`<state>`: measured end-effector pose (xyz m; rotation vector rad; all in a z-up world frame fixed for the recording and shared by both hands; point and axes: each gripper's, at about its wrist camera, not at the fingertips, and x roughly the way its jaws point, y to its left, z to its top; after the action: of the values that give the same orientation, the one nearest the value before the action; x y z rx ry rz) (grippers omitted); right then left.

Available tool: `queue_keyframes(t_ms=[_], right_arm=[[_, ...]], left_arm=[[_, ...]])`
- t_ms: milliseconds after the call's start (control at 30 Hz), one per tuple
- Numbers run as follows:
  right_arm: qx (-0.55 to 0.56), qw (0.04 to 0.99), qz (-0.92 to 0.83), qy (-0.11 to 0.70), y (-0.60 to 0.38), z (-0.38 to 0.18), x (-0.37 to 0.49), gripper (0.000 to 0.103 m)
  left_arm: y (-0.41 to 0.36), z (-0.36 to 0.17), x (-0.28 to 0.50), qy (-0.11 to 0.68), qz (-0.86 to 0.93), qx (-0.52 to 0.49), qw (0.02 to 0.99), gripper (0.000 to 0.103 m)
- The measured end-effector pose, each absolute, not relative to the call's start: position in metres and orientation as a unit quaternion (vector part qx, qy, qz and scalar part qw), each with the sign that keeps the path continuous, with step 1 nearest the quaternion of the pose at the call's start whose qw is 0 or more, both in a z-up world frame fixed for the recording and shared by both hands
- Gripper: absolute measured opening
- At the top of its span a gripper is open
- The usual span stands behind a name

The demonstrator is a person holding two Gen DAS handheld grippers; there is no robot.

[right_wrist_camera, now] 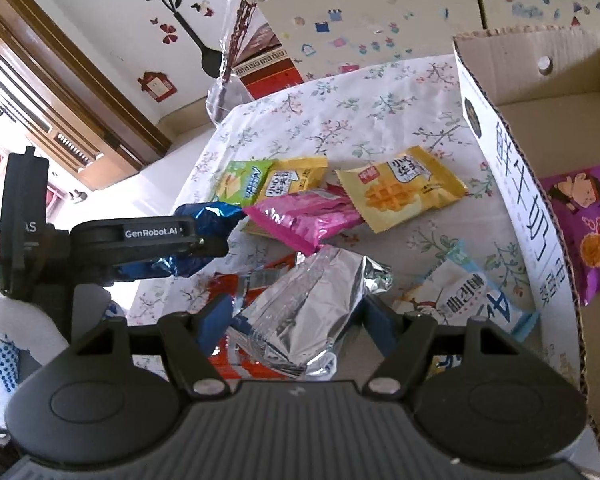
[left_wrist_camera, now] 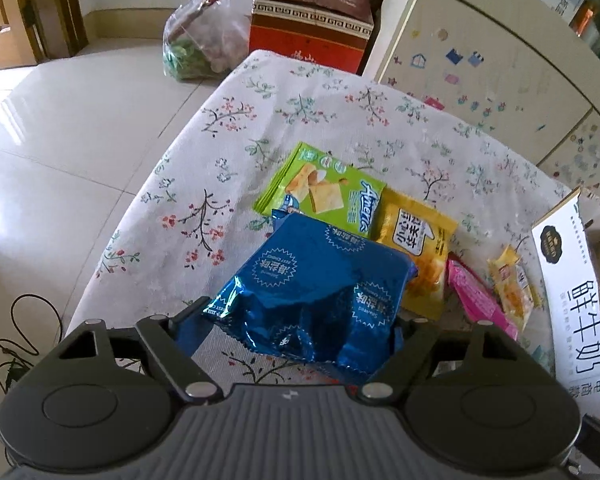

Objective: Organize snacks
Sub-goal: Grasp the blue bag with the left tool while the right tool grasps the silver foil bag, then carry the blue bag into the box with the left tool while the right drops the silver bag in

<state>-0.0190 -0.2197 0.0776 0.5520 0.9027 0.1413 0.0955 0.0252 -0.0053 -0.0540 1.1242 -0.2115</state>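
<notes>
Left hand-held gripper [left_wrist_camera: 300, 320] gripping crumpled blue packet [left_wrist_camera: 316, 288], right hand-held gripper [right_wrist_camera: 296, 316] gripping silver packet [right_wrist_camera: 308, 300]

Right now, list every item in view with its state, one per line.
left gripper: shut on blue packet, lifted off the cloth
right gripper: shut on silver packet
cardboard box: open, purple packet lying inside
pink packet: lying on the tablecloth
green packet: lying flat, partly under neighbours
</notes>
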Motion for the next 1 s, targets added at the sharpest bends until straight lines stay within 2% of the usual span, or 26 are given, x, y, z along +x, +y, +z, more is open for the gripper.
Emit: queue_keyframes(t_ms=[1000], right_arm=[[0.326, 0.871, 0.077, 0.358, -0.248, 0.119, -0.035, 0.072]], left_arm=[[0.012, 0.051, 0.073, 0.468, -0.103, -0.05, 0.876, 0.086]])
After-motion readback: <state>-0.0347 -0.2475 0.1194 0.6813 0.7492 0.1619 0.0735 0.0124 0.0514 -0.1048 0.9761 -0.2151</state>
